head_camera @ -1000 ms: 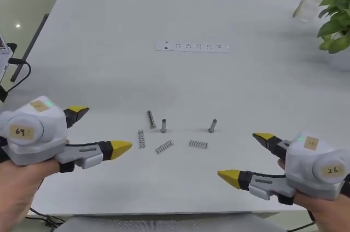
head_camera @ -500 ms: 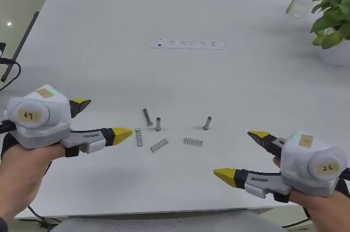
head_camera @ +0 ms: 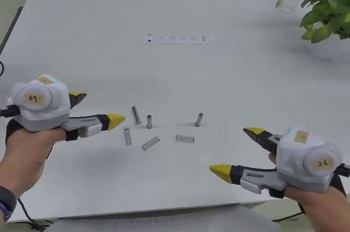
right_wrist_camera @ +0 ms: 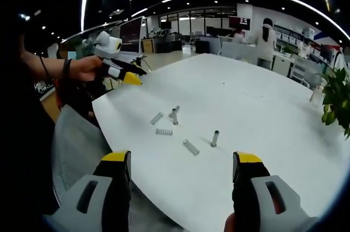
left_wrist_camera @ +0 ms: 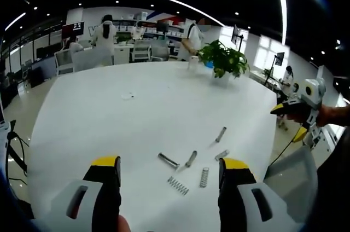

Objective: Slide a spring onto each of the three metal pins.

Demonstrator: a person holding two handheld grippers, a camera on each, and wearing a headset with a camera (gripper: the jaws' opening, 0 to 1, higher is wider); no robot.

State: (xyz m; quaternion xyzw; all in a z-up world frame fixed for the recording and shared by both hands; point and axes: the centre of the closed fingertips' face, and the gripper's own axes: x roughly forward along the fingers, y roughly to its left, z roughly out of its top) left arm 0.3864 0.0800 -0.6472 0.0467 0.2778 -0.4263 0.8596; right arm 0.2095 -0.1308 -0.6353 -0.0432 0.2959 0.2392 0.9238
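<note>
Three short metal pins sit mid-table: one lying flat (head_camera: 136,115), two upright (head_camera: 149,121) (head_camera: 198,119). Three loose springs (head_camera: 127,135) (head_camera: 150,143) (head_camera: 185,139) lie just in front of them, none on a pin. My left gripper (head_camera: 95,108) hovers open to the left of the group, holding nothing. My right gripper (head_camera: 237,151) is open and bare at the near right. In the left gripper view the pins (left_wrist_camera: 191,158) and springs (left_wrist_camera: 204,177) lie between the jaws' line of sight. The right gripper view has an upright pin (right_wrist_camera: 215,138) and a spring (right_wrist_camera: 191,146) ahead.
A white power strip (head_camera: 175,39) lies flat farther back on the white table (head_camera: 229,79). A potted plant (head_camera: 322,2) stands at the far right corner. The table's near edge (head_camera: 164,210) runs just below the grippers. People and desks are in the room behind.
The head camera has shifted, so the whole scene sits further left. The left gripper has risen slightly relative to the springs. Pins and springs have not moved; both grippers stay open.
</note>
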